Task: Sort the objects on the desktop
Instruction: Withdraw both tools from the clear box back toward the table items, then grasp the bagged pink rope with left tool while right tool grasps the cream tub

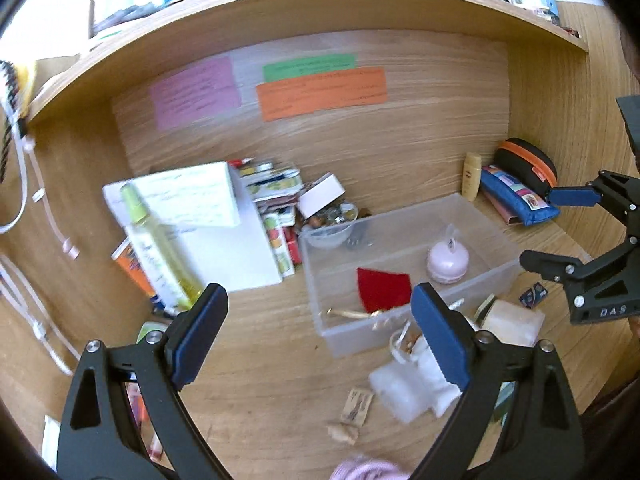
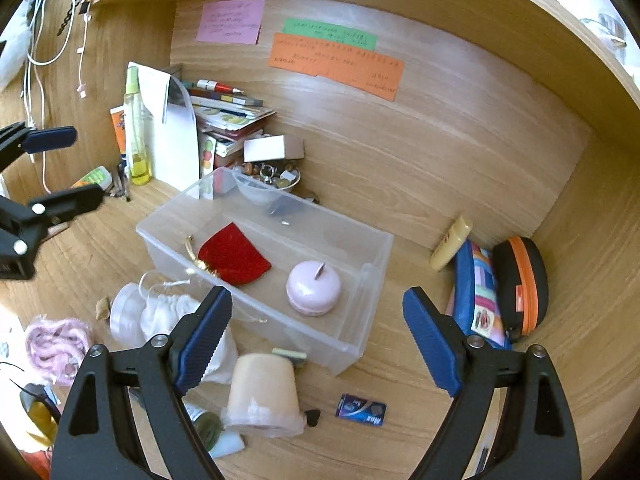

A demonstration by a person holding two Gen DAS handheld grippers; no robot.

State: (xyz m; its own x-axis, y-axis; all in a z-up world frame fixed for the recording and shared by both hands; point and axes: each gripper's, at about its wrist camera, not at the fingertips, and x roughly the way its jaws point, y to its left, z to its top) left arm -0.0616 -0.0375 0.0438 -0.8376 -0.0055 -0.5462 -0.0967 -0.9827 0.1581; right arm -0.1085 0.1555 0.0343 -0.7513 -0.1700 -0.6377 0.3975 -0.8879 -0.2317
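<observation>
A clear plastic bin [image 1: 352, 340] [image 2: 372, 264] stands on the wooden desk. Inside it lie a red pouch [image 1: 384, 288] [image 2: 234, 258] and a pink macaron-shaped box [image 1: 447, 264] [image 2: 313, 290]. My left gripper [image 1: 320, 300] [image 2: 76, 166] hangs open above the desk, left of the bin, with nothing between its fingers. My right gripper [image 2: 318, 300] [image 1: 544, 227] is open and empty too, above the bin's near right corner. Beside the bin lie a white drawstring pouch [image 1: 416, 384] [image 2: 168, 312], a beige cup [image 1: 512, 320] [image 2: 262, 388] and a small blue card pack [image 1: 534, 293] [image 2: 361, 409].
A yellow spray bottle [image 1: 160, 252] [image 2: 136, 132], white paper and stacked books [image 2: 228, 116] fill the back left. A bowl of trinkets [image 2: 272, 184] sits behind the bin. At the right wall lie a blue pencil case [image 2: 480, 296], a black-orange case [image 2: 520, 284] and a beige tube [image 2: 452, 244].
</observation>
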